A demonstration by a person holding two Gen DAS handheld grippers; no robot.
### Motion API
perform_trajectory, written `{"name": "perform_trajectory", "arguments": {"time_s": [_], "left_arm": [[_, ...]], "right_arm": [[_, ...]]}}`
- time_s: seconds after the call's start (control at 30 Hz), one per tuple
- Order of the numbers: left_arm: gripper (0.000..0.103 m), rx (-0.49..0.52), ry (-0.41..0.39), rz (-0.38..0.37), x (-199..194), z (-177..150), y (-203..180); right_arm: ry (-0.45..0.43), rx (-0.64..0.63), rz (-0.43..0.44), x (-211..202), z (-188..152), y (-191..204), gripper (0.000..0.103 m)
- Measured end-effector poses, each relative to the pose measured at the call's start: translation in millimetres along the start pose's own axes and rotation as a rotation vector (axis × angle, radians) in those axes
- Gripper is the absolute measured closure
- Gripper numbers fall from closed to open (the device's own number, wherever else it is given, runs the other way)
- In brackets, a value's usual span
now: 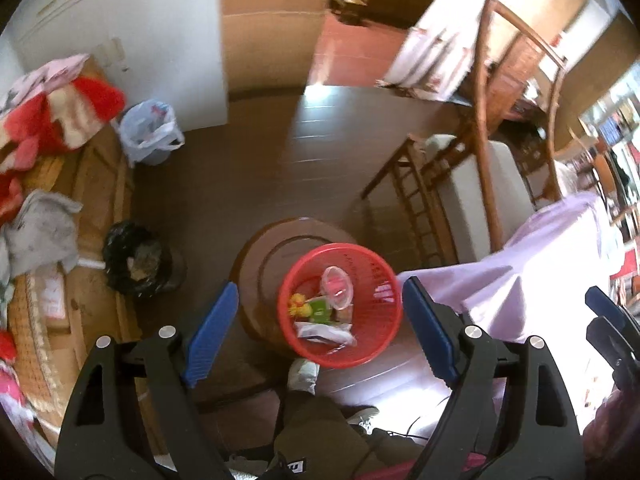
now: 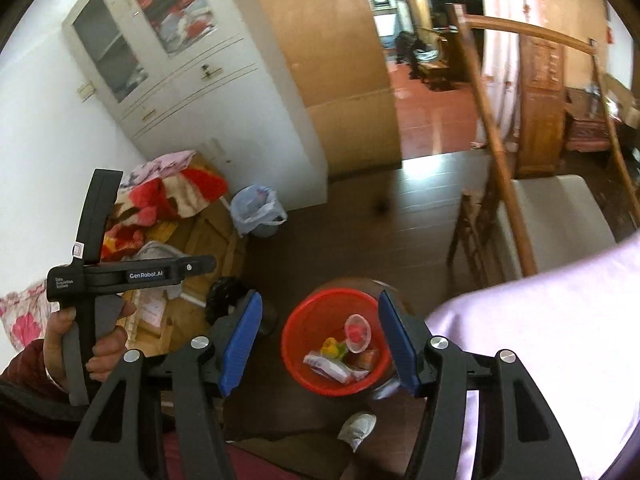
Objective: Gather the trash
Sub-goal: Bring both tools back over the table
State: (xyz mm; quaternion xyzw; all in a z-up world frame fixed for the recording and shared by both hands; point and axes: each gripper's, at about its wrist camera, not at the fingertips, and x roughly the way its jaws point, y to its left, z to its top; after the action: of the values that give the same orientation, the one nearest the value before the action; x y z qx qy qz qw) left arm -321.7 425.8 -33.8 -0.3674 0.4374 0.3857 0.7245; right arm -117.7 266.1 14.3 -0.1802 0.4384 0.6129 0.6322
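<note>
left wrist view looks down on a red basket [image 1: 340, 304] standing on a round wooden stool [image 1: 256, 264], beside the lilac-covered surface [image 1: 540, 264]. the basket holds the collected trash: a clear plastic cup [image 1: 337, 289], a yellow-green wrapper [image 1: 308, 306] and a white packet [image 1: 324, 332]. the left hand-held gripper [image 1: 320, 332] hovers above with jaws apart and nothing between them. right wrist view shows the right hand-held gripper [image 2: 320, 344] likewise empty and parted over the basket, a position that suits dropping items in from above.
</note>
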Motion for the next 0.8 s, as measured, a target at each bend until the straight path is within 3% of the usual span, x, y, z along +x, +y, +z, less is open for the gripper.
{"name": "perform_trajectory", "arguments": {"time_s": [0.43,0.8], "left_arm": [[0.02,0.334,0.024,-0.138,20,6,-136],[0.019,0.691,0.065,-0.284,25,-37,-280]], "right_arm": [[-0.151,0.262,-0.221,-84,-62,-79,0.042],[-0.295,0.536,-0.438,-168,-152,-121,0.04]]}}
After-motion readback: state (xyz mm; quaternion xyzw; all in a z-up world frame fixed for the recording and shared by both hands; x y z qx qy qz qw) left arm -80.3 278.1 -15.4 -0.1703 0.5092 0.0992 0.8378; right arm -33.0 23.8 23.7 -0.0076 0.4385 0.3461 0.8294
